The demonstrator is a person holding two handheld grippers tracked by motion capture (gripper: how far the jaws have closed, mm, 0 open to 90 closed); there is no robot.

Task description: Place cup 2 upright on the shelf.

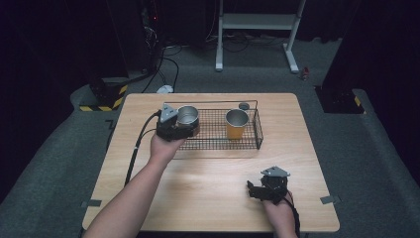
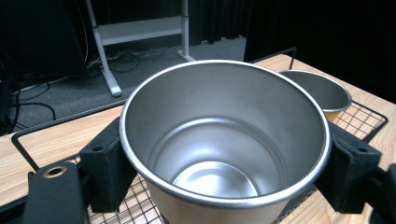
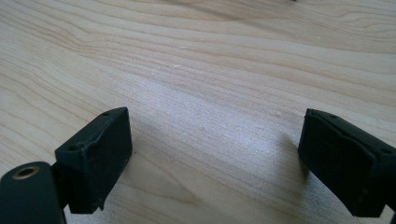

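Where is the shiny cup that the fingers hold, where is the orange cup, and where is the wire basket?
Shiny cup point(image 2: 219, 154): left gripper view, on its inside wall.
Orange cup point(image 1: 236, 130): high view, on its outer side.
Wire basket point(image 1: 258, 130): high view, on its right end wall.

Dim room, dark surround; table point(image 1: 208, 188) evenly lit from above; soft shadows, slight blur.

The cup's point(image 2: 224, 154) base ran off the left gripper view's bottom edge, the orange cup point(image 2: 322, 91) at 2 o'clock was half hidden behind it, and the small dark disc point(image 1: 243, 105) was too small to identify.
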